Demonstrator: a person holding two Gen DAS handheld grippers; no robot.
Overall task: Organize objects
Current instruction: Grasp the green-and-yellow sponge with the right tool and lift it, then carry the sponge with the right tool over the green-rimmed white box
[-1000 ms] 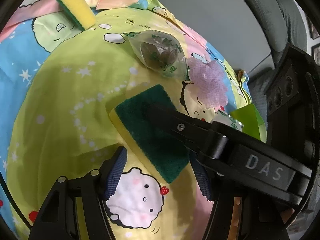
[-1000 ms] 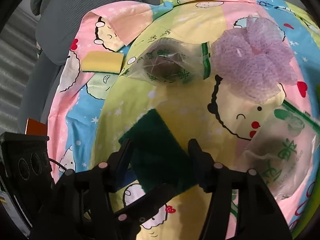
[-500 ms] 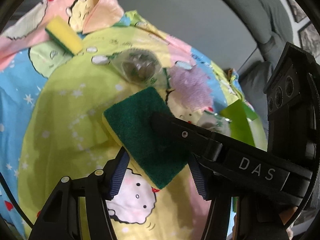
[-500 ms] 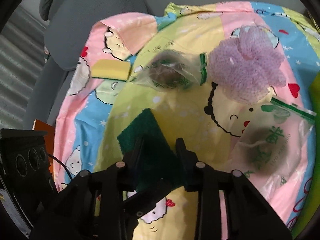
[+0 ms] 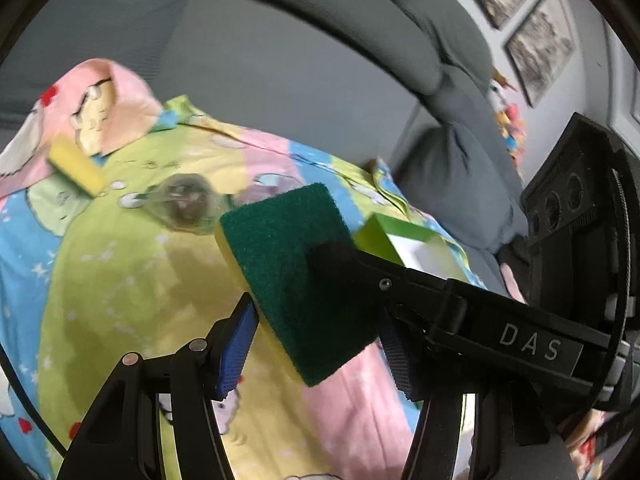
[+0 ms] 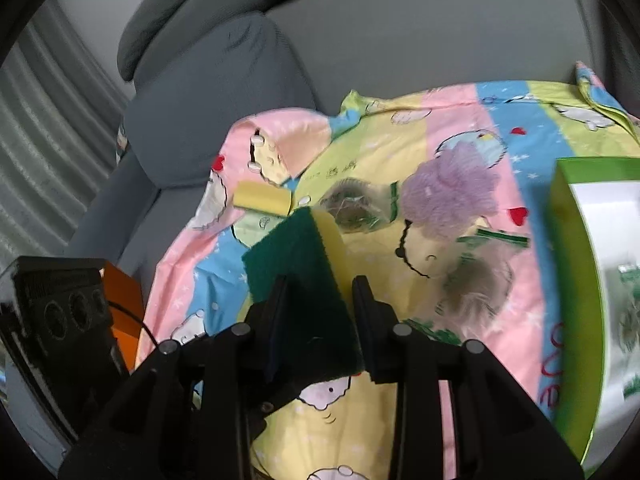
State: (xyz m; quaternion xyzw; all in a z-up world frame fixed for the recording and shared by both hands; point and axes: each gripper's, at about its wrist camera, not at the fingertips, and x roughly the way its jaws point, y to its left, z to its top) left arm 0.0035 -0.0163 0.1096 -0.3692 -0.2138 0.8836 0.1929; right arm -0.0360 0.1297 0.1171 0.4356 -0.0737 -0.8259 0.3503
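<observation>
A green-and-yellow sponge [image 6: 298, 264] is clamped between the fingers of my right gripper [image 6: 318, 300] and held above the cartoon bedsheet [image 6: 400, 152]. In the left wrist view the same sponge [image 5: 288, 256] hangs in front of my left gripper [image 5: 316, 344], whose blue-padded jaws stand apart on either side of it and hold nothing. The right gripper's finger [image 5: 400, 280] reaches in from the right. A second yellow sponge [image 6: 262, 198] lies at the sheet's far left.
A green box with a white inside [image 6: 592, 280] stands at the right and holds a clear bag. A purple mesh puff [image 6: 448, 196] and two clear bags with dark contents [image 6: 356, 208] [image 6: 476, 280] lie on the sheet. A grey sofa [image 6: 240, 80] surrounds it.
My right gripper has shut on the green sponge and lifted it off the sheet. Both cameras have risen and tilted up; the green box has come into the right view.
</observation>
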